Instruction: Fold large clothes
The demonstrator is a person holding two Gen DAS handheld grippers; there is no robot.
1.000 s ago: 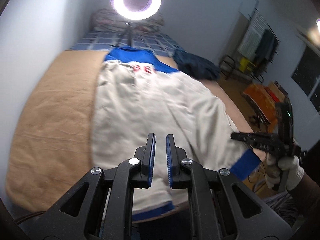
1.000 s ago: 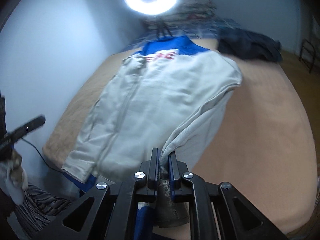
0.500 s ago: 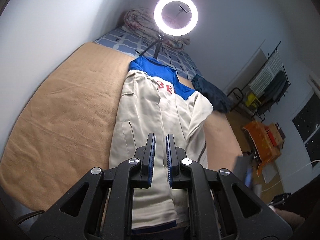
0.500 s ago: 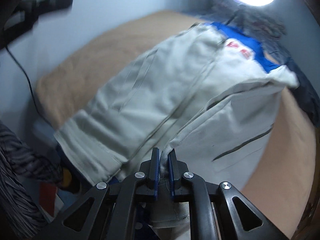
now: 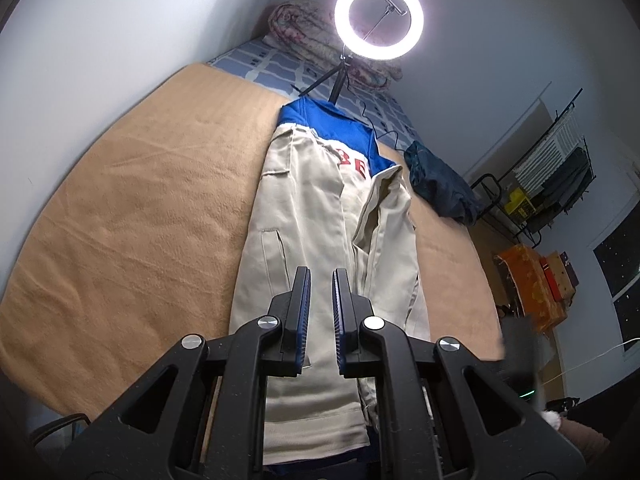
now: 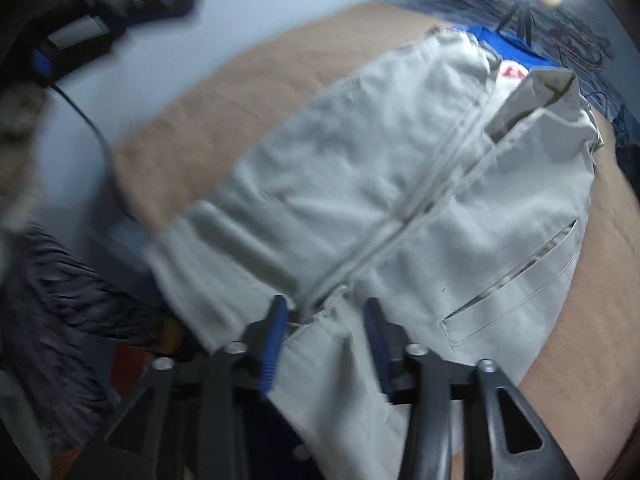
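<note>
From the left wrist camera, the left gripper (image 5: pixel 321 304) hangs above the near hem of the cream jacket (image 5: pixel 316 240), its blue-padded jaws nearly together with a thin gap and nothing between them, so it holds nothing; held there, it looks ready to come down on the hem for the next fold. The jacket lies lengthwise along the tan blanket (image 5: pixel 140 220) on the bed, blue collar at the far end, both sides turned in toward the zip so it makes a narrow strip, which I judge to be the stage before folding it across. Beyond the collar stands a ring light (image 5: pixel 379 11) on a small tripod, with a rolled quilt (image 5: pixel 316 36) behind it, and a dark blue garment (image 5: pixel 440 184) lies on the blanket just beside the jacket's right shoulder; none of these sits on the jacket itself, though the tripod is close to the collar. From the right wrist camera, which is blurred, the right gripper (image 6: pixel 326 334) has its jaws spread wide over the jacket's bottom edge, released, with the cloth lying flat between and under the fingers, not pinched. The right flap with its slanted pocket (image 6: pixel 516 276) lies smooth, while the folded top corner stands up slightly, which may need flattening
</note>
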